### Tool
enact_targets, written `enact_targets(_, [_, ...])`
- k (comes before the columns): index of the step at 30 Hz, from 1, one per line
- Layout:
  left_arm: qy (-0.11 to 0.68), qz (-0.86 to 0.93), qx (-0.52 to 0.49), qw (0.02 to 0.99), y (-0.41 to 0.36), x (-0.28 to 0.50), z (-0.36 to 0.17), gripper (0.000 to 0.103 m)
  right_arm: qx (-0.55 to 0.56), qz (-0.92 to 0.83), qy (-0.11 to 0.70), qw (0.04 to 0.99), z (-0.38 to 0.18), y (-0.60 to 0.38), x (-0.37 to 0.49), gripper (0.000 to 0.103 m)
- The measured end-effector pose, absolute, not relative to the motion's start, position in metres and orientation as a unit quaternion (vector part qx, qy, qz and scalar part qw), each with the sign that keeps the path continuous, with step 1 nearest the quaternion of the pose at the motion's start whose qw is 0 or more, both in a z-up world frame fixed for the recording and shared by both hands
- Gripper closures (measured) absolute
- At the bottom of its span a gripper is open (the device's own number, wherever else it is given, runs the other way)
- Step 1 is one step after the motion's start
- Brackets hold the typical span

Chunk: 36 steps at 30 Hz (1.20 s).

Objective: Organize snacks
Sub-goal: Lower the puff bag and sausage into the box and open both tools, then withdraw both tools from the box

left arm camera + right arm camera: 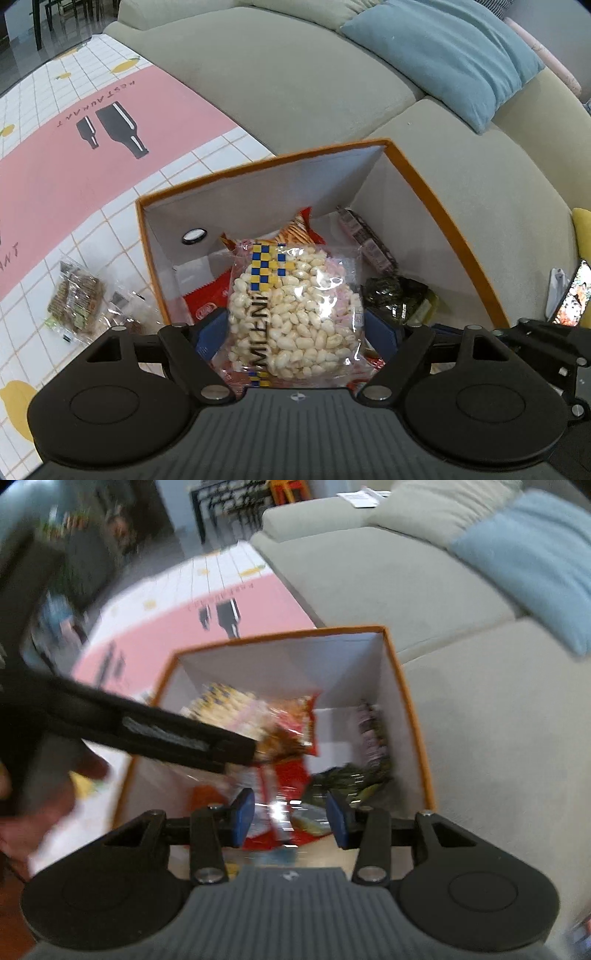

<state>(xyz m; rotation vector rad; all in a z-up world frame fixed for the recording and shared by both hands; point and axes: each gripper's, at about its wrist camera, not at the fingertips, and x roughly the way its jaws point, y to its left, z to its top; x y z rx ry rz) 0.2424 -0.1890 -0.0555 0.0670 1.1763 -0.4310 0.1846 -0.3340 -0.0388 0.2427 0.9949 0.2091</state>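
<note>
Your left gripper (297, 326): clamps clear puffed-rice snack bag (295, 314) above orange-rimmed white box (436, 206) | your right gripper (291, 818): fingers apart, holding nothing, over that box.

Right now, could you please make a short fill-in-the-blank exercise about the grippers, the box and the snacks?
1. The left gripper is shut on a clear packet of puffed ____.
2. The box has an ____ rim and white inner walls.
3. The right gripper is open and holds ____.
4. Two snack packets lie outside the box on the ____ tablecloth.

Missing words: rice; orange; nothing; checked
</note>
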Motion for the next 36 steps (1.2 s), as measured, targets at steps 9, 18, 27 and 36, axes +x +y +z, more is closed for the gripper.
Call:
enact_targets(9, [0.545, -0.186, 0.000, 0.818, -0.179, 0.248, -0.051, 0.010, 0.197, 0.090, 0.455, 0.863, -0.030, -0.335, 0.178, 0.061])
enact_targets(18, [0.545, -0.212, 0.019, 0.811, -0.194, 0.235, -0.050, 0.012, 0.229, 0.098, 0.449, 0.858, -0.031, -0.329, 0.176, 0.072])
enact_targets(27, [0.540, -0.214, 0.001, 0.814, -0.185, 0.240, -0.040, 0.013, 0.205, 0.065, 0.462, 0.860, -0.043, -0.331, 0.184, 0.103])
enact_targets(36, [0.498, -0.205, -0.003, 0.843, -0.161, 0.228, -0.008, 0.014, 0.119, 0.001, 0.459, 0.880, -0.045, -0.340, 0.193, 0.103])
